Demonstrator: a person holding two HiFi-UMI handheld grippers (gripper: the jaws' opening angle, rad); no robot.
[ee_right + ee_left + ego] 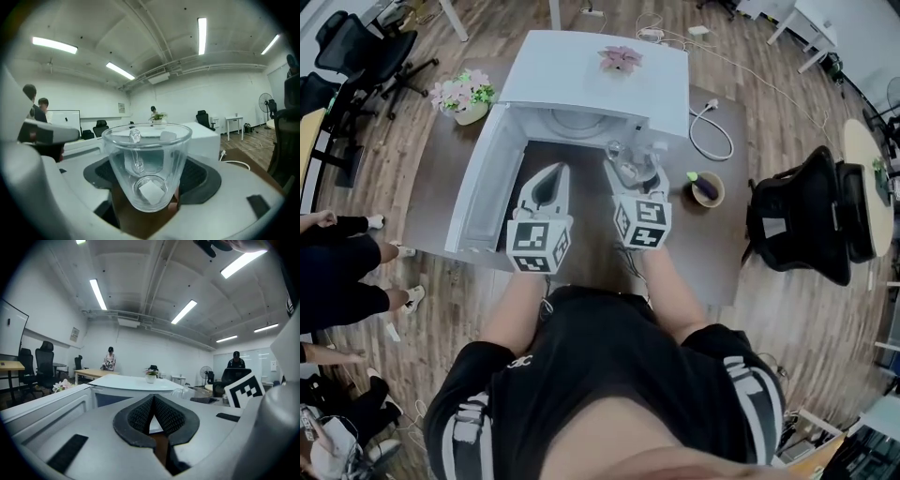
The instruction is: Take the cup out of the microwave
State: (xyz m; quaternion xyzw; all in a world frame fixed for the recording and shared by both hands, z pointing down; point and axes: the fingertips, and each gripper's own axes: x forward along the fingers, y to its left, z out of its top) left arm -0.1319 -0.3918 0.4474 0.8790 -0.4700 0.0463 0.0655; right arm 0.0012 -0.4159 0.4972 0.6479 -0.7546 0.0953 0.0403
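Note:
A clear glass cup [146,164] stands upright between the jaws of my right gripper [147,180], which is shut on it. In the head view the cup [627,165] hangs just outside the front of the white microwave [600,80], whose door [487,178] swings open to the left. My left gripper [547,187] sits beside the right one in front of the open cavity, its jaws shut with nothing between them, and its pads [140,414] touch at the tip.
The microwave stands on a dark brown table [712,244]. A small potted plant [621,58] sits on top of it, a flower pot [465,97] to its left, a bowl with an eggplant [706,188] to its right, and a white cable [712,131] behind.

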